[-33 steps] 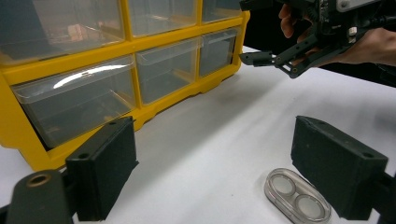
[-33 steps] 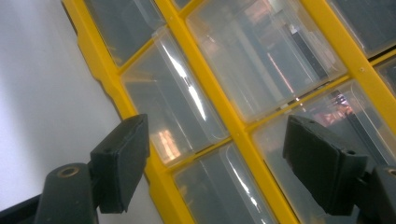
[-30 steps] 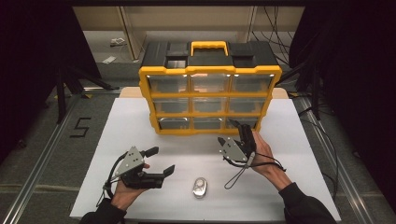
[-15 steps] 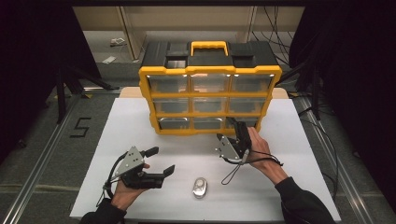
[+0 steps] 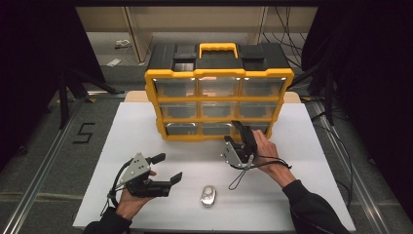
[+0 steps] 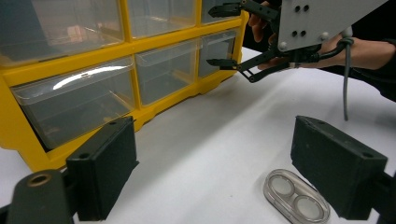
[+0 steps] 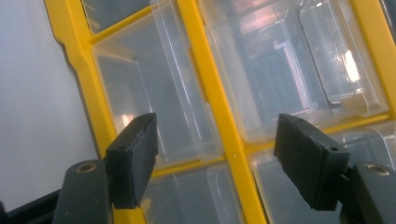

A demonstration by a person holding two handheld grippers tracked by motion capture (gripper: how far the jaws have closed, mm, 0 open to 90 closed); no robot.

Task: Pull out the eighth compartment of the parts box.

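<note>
A yellow organizer (image 5: 219, 73) with clear plastic drawers stands at the middle of the white table (image 5: 302, 195). My right gripper (image 5: 231, 131) points at its bottom row, near the right-hand drawer (image 5: 255, 126). In the right gripper view my right gripper (image 7: 224, 163) is open before the drawer fronts (image 7: 154, 93), with a yellow divider (image 7: 210, 93) beyond the gap. Its jaws have just been closing, and nothing is pressed between them. My left gripper (image 5: 169, 166) rests open near the table's front. In the left gripper view my left gripper (image 6: 224, 163) frames a small clear case (image 6: 296, 203).
The small clear case (image 5: 208, 196) lies on the table between the two hands. A black carry handle and lid top the organizer. Dark curtains flank the table, and cables (image 5: 336, 122) trail at the right. Each gripper drags a cable.
My right gripper has moved forward and a little down, closer to the organizer's bottom drawers. The left gripper and the clear case have stayed put.
</note>
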